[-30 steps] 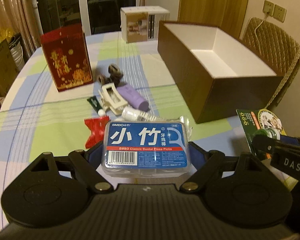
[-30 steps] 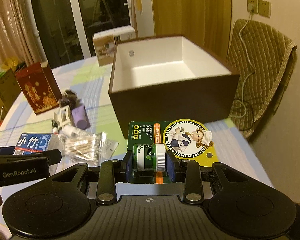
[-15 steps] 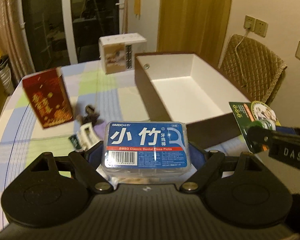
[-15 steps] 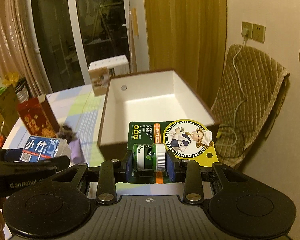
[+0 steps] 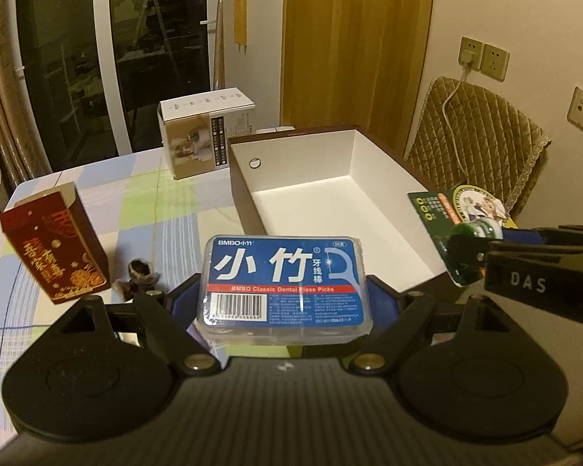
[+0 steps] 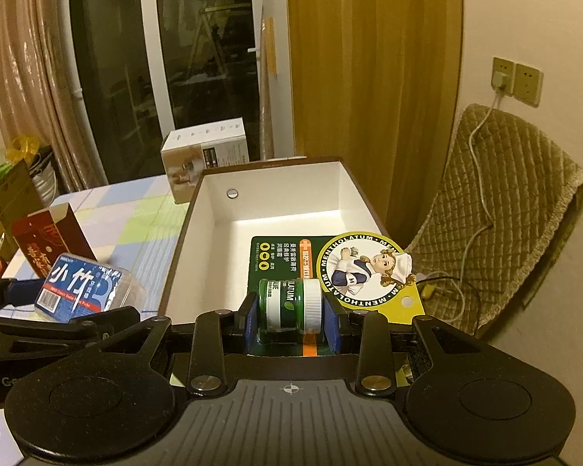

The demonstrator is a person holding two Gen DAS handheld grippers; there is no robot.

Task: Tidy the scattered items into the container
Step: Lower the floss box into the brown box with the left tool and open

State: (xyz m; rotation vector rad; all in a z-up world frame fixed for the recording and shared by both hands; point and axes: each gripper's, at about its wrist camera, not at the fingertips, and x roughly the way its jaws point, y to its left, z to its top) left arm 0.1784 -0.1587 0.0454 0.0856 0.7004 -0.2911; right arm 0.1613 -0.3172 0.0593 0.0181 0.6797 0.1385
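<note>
My left gripper (image 5: 283, 303) is shut on a clear box of dental floss picks with a blue label (image 5: 283, 283), held in the air just left of the container's near corner. The container (image 5: 330, 209) is a brown box with a white, empty inside. My right gripper (image 6: 291, 310) is shut on a Mentholatum blister pack (image 6: 291, 303), green jar on a card, held over the near end of the container (image 6: 276, 202). The floss box (image 6: 81, 287) shows at the left of the right wrist view, and the right gripper (image 5: 482, 248) at the right of the left wrist view.
A red gift carton (image 5: 54, 240) stands on the checked tablecloth at the left, a small dark item (image 5: 138, 275) beside it. A white product box (image 5: 206, 136) stands behind the container. A padded chair (image 5: 474, 143) with a cable is at the right of the table.
Both grippers have risen and moved forward with their loads. The right one now sits over the container's near end; the left one has come up beside the container.
</note>
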